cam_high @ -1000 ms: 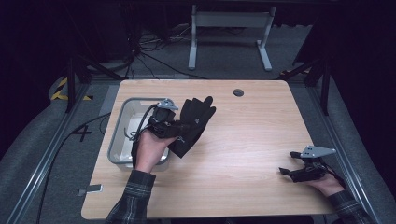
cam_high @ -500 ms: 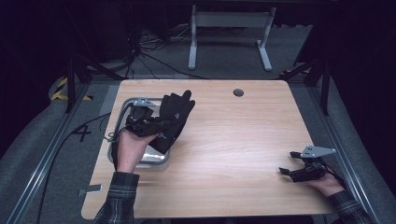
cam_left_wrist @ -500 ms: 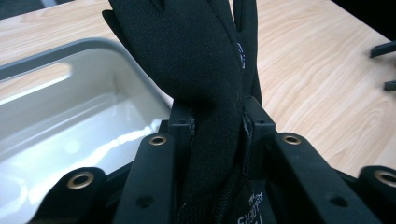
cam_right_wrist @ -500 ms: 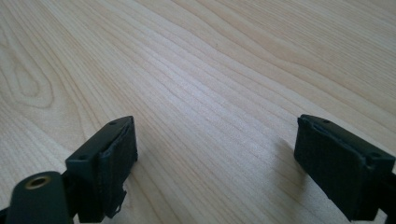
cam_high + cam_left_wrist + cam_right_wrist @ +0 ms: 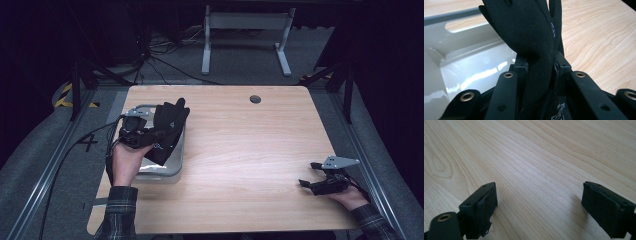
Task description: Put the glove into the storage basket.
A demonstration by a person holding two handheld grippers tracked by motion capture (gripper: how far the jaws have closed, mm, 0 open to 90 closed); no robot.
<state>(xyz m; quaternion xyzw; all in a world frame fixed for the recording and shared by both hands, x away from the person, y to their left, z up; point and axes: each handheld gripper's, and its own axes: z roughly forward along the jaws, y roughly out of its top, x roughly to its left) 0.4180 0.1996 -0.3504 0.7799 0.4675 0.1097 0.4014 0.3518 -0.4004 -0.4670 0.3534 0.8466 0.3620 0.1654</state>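
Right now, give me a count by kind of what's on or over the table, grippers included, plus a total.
Black gloves: 1, clamped in the left gripper above the tray
Metal trays: 1
Grippers: 2, the left one and the right gripper, open with nothing between its jaws
Total: 4

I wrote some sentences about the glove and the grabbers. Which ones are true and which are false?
1. The left gripper is clamped on a black glove. True.
2. The glove lies flat on the wooden table. False: it is held up over the metal tray.
3. The right gripper holds a spoon. False: its jaws stand open with nothing between them.
4. The right gripper is near the table's right edge. True.
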